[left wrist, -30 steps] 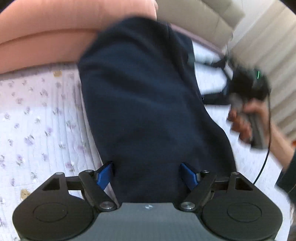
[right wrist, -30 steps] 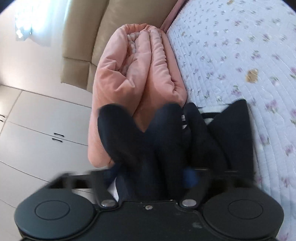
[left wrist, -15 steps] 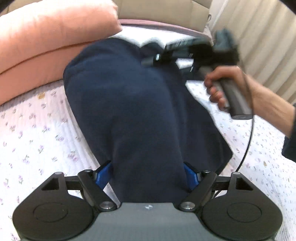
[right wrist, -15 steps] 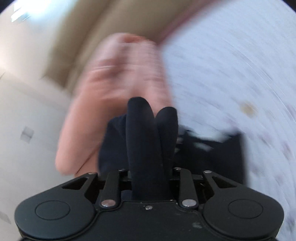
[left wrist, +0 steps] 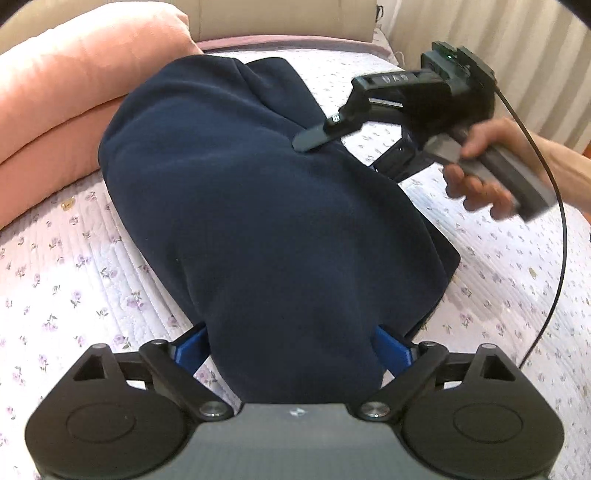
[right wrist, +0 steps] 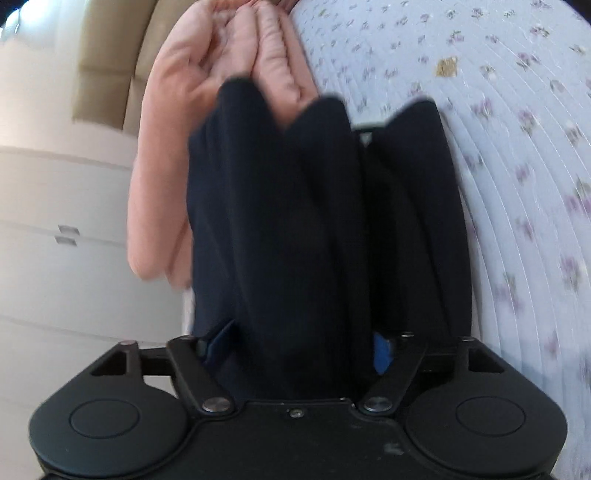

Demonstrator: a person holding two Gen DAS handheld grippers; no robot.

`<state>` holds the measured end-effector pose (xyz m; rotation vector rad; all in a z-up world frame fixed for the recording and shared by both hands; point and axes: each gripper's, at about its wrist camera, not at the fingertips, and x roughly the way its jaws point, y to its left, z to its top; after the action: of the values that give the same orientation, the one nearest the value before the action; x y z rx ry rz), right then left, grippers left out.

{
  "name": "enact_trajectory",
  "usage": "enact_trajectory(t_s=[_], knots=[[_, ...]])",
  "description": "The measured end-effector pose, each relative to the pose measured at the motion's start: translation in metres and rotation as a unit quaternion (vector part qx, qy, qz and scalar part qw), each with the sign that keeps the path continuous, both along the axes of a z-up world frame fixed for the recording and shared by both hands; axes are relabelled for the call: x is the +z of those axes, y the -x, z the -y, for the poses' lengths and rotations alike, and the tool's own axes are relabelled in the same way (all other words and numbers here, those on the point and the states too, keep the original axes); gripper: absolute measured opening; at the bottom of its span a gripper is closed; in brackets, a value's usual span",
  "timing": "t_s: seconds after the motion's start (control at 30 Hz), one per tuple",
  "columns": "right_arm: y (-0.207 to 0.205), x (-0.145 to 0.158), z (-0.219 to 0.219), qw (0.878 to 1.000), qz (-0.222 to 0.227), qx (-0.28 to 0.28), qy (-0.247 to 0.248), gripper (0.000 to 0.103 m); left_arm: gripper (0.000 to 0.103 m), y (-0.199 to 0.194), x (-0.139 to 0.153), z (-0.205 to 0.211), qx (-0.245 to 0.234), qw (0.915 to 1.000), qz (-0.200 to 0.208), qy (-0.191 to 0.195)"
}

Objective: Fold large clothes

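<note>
A large navy blue garment (left wrist: 266,206) lies in a thick fold on the flowered bedspread (left wrist: 66,280). My left gripper (left wrist: 291,343) holds its near end; the cloth fills the gap between the blue fingers and hides their tips. My right gripper (left wrist: 314,140) comes in from the right, a hand on its handle, its dark upper finger lying on the garment's far right edge. In the right wrist view the navy garment (right wrist: 295,229) bunches in folds between the right gripper's (right wrist: 295,339) fingers, hiding the tips.
A rolled pink duvet (left wrist: 66,96) lies along the bed's far left, also in the right wrist view (right wrist: 177,122). A beige headboard (left wrist: 280,18) and curtains (left wrist: 517,59) stand behind. A black cable (left wrist: 557,229) hangs from the right gripper. White cabinets (right wrist: 55,221) stand beside the bed.
My right gripper has come lower onto the garment's far right edge, and its fingers, narrowly shut on cloth half a second ago, stand wider around thicker folds. My left gripper keeps its hold.
</note>
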<state>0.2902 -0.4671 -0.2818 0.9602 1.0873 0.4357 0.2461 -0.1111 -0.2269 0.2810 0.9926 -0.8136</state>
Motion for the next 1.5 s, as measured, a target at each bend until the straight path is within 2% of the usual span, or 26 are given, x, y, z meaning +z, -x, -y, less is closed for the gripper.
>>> enact_trajectory(t_s=[0.03, 0.07, 0.1, 0.13, 0.3, 0.33, 0.4, 0.47, 0.53, 0.6, 0.63, 0.7, 0.77, 0.83, 0.9, 0.93, 0.97, 1.07, 1.2, 1.23, 1.3, 1.33, 1.37, 1.4, 1.43, 1.5], knots=[[0.003, 0.001, -0.003, 1.000, 0.009, -0.001, 0.005, 0.088, 0.095, 0.000, -0.001, -0.002, -0.001, 1.0000, 0.001, 0.000], [0.003, 0.001, -0.004, 1.000, 0.012, -0.001, 0.005, 0.081, 0.096, 0.001, -0.002, -0.002, -0.002, 1.0000, 0.002, 0.000], [0.002, 0.003, -0.005, 1.000, 0.011, -0.006, 0.011, 0.063, 0.096, 0.003, 0.000, 0.001, -0.005, 1.0000, 0.003, 0.000], [0.003, 0.007, -0.006, 1.000, 0.014, -0.019, 0.016, 0.029, 0.097, 0.005, 0.002, 0.001, -0.011, 0.9999, 0.007, 0.000], [0.029, 0.075, 0.000, 0.992, 0.118, -0.043, 0.011, 0.026, 0.097, 0.019, 0.005, 0.003, -0.028, 0.9990, 0.027, -0.019], [0.032, 0.087, 0.005, 0.991, 0.125, -0.048, 0.020, 0.026, 0.090, 0.019, 0.003, 0.005, -0.019, 0.9989, 0.036, -0.024], [0.031, 0.090, 0.016, 0.991, 0.109, -0.052, 0.057, 0.025, 0.078, 0.021, -0.004, 0.012, -0.011, 0.9978, 0.054, -0.037], [0.025, 0.068, 0.025, 0.991, 0.061, -0.055, 0.107, 0.025, 0.063, 0.032, -0.011, 0.021, -0.021, 0.9938, 0.089, -0.064], [0.024, 0.039, 0.029, 0.986, 0.029, -0.046, 0.156, 0.024, 0.055, 0.050, -0.013, 0.031, -0.046, 0.9866, 0.130, -0.087], [0.025, 0.014, 0.037, 0.989, 0.005, -0.067, 0.134, 0.027, 0.055, 0.068, -0.015, 0.045, -0.071, 0.9721, 0.181, -0.131], [0.029, 0.010, 0.041, 0.991, 0.004, -0.079, 0.111, 0.034, 0.055, 0.071, -0.016, 0.048, -0.073, 0.9688, 0.188, -0.144], [0.039, 0.015, 0.045, 0.991, 0.011, -0.088, 0.101, 0.045, 0.054, 0.071, -0.016, 0.048, -0.067, 0.9686, 0.185, -0.152], [0.051, 0.032, 0.043, 0.987, 0.023, -0.081, 0.134, 0.068, 0.054, 0.070, -0.015, 0.049, -0.059, 0.9692, 0.182, -0.155], [0.065, 0.053, 0.029, 0.981, 0.049, -0.066, 0.178, 0.072, 0.053, 0.072, -0.014, 0.052, -0.050, 0.9691, 0.180, -0.161], [0.087, 0.074, 0.009, 0.962, 0.100, -0.066, 0.245, 0.074, 0.053, 0.073, -0.016, 0.052, -0.041, 0.9701, 0.178, -0.160], [0.101, 0.083, 0.003, 0.955, 0.131, -0.058, 0.260, 0.080, 0.053, 0.072, -0.016, 0.052, -0.035, 0.9724, 0.170, -0.157], [0.107, 0.093, -0.008, 0.950, 0.162, -0.042, 0.265, 0.090, 0.052, 0.070, -0.016, 0.049, -0.029, 0.9752, 0.159, -0.151], [0.102, 0.106, -0.047, 0.934, 0.226, 0.030, 0.273, 0.089, 0.051, 0.067, -0.016, 0.044, -0.024, 0.9796, 0.139, -0.143], [0.084, 0.080, -0.108, 0.896, 0.242, 0.139, 0.347, 0.089, 0.048, 0.066, -0.009, 0.029, -0.031, 0.9884, 0.087, -0.121], [0.086, 0.067, -0.112, 0.896, 0.233, 0.136, 0.353, 0.090, 0.051, 0.065, -0.005, 0.021, -0.031, 0.9914, 0.063, -0.111], [0.093, 0.048, -0.099, 0.915, 0.225, 0.108, 0.319, 0.090, 0.069, 0.062, 0.009, 0.001, -0.023, 0.9965, 0.019, -0.078], [0.098, 0.041, -0.090, 0.920, 0.222, 0.103, 0.308, 0.089, 0.084, 0.058, 0.018, -0.009, -0.011, 0.9983, 0.007, -0.056], [0.102, 0.040, -0.084, 0.920, 0.216, 0.107, 0.310, 0.088, 0.094, 0.051, 0.029, -0.019, 0.005, 0.9995, 0.001, -0.030], [0.106, 0.041, -0.081, 0.917, 0.210, 0.119, 0.318, 0.089, 0.096, 0.041, 0.038, -0.025, 0.022, 0.9998, -0.002, -0.004], [0.109, 0.043, -0.084, 0.905, 0.192, 0.156, 0.345, 0.089, 0.098, 0.028, 0.044, -0.029, 0.038, 0.9991, -0.004, 0.021], [0.121, 0.040, -0.103, 0.848, 0.163, 0.269, 0.425, 0.089, 0.098, -0.006, 0.044, -0.026, 0.065, 0.9961, -0.017, 0.056]])
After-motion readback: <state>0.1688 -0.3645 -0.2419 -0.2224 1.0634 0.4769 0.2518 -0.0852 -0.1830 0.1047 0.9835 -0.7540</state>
